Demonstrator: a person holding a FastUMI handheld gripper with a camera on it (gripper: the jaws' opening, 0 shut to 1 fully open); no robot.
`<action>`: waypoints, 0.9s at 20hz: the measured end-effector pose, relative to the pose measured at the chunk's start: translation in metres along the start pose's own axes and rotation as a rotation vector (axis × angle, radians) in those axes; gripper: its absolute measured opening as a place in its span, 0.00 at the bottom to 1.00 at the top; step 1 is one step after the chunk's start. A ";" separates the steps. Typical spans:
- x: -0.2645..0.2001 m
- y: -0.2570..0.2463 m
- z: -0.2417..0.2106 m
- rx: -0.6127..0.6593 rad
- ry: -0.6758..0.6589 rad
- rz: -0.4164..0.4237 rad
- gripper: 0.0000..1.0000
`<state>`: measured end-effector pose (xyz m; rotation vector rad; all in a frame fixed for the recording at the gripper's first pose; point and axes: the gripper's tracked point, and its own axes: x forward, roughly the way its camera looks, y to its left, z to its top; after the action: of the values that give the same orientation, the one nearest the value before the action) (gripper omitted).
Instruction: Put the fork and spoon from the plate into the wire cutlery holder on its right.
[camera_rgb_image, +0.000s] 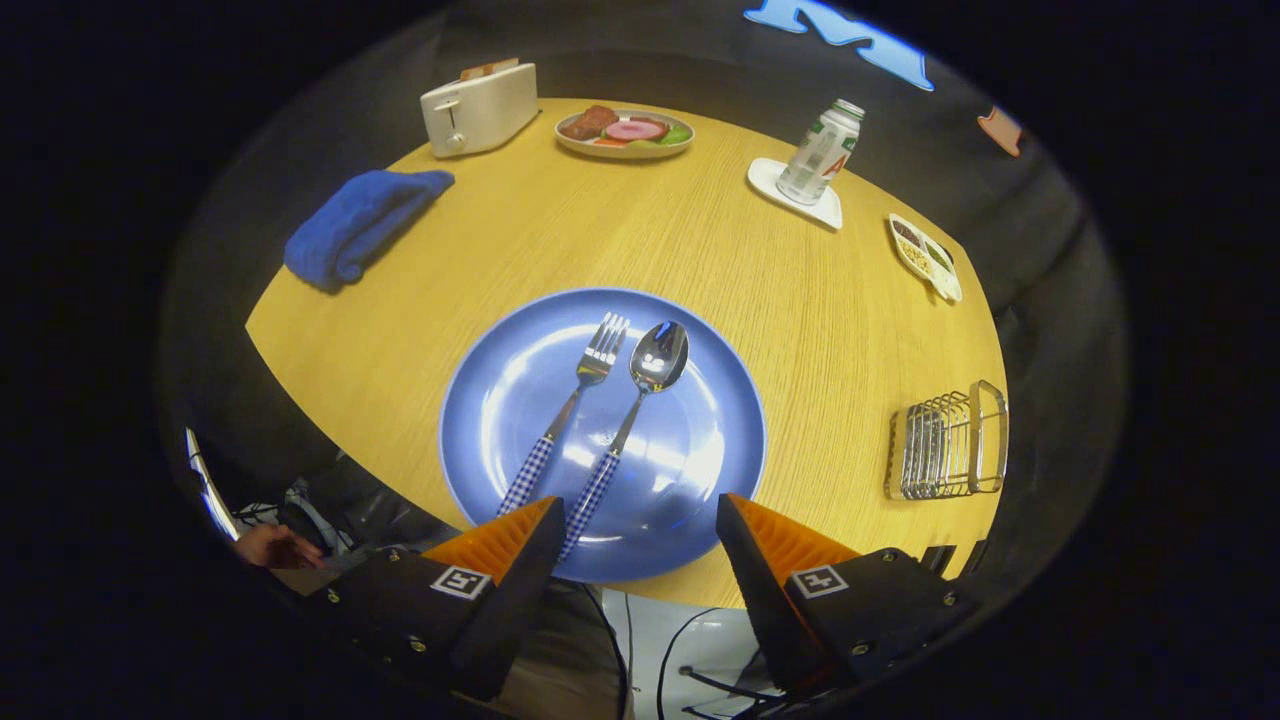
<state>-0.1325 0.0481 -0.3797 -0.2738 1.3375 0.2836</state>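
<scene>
Hovering over the near rim of the blue plate, the gripper has its jaws spread wide with nothing between them but the plate's glossy surface. Just ahead of the fingers lie the fork and the spoon, side by side on the plate with checked handles pointing back toward the gripper; the spoon's handle end sits right beside one finger, though I cannot tell if it touches. Off to the right, well apart from the plate, the wire cutlery holder stands on the wooden table, and it looks empty from here. Farther out are a blue cloth, a toaster, a dish of food, a bottle and a small snack tray. By my reckoning nothing is done yet: both pieces remain to be picked up and carried across.
</scene>
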 end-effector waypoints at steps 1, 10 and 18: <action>0.003 0.002 -0.002 -0.003 0.016 -0.002 0.94; 0.028 0.021 -0.006 -0.018 0.141 0.014 0.83; 0.041 0.028 -0.010 0.122 0.251 0.096 0.21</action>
<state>-0.1431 0.0725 -0.4225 -0.1459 1.6128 0.2530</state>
